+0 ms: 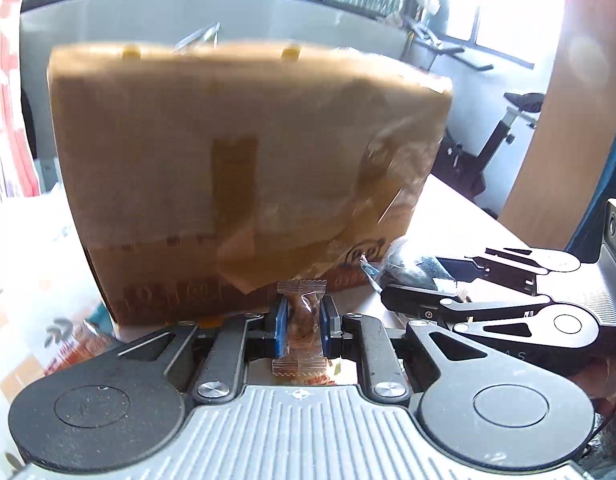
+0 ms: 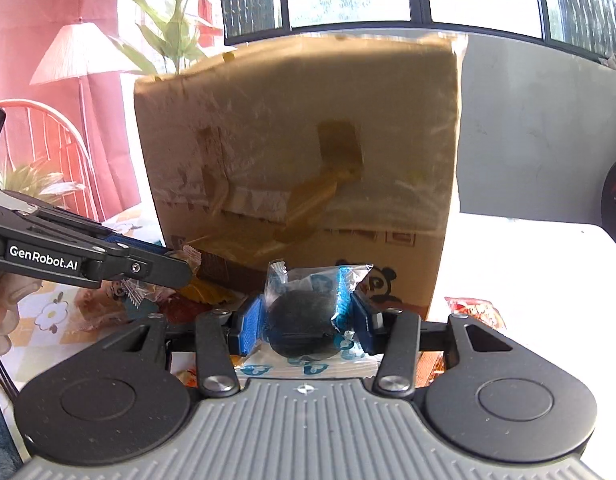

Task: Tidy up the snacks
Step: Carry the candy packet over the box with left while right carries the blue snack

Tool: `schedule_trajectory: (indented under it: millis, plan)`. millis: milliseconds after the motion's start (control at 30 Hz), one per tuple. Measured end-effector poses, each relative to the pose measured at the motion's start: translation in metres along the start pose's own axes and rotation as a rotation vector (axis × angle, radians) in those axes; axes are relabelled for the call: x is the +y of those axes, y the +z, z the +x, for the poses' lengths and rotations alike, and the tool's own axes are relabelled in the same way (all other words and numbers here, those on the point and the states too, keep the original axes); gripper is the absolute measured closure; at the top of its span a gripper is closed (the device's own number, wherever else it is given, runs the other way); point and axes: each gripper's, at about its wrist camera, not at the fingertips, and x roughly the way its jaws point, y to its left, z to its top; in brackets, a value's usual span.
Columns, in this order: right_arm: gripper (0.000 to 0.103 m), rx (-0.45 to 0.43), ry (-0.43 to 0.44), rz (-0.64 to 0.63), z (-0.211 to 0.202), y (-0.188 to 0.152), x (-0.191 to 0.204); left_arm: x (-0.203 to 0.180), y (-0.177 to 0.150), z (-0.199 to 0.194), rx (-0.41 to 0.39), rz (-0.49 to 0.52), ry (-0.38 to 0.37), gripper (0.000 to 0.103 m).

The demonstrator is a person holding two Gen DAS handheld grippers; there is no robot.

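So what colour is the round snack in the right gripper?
Black, inside a clear wrapper with blue print; the right wrist view shows it best.

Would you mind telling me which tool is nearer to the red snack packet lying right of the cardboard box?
Right. The right tool sits just left of the red snack packet; the left tool is farther left.
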Motion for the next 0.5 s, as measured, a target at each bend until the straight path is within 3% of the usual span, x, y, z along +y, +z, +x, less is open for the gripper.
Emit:
schedule_trajectory:
  millis: [300,500]
  plan:
    - [0.054,-0.194,0.021,-0.013,-0.038,0.059,-0.001,-0.003,0.047,-0.053,-0.184,0.041,-0.022,0.085]
    - [0.054,-0.285,0.014,-0.044,-0.036,0.11,-0.008,-0.004,0.096,-0.057,-0.264,0.046,-0.018,0.085]
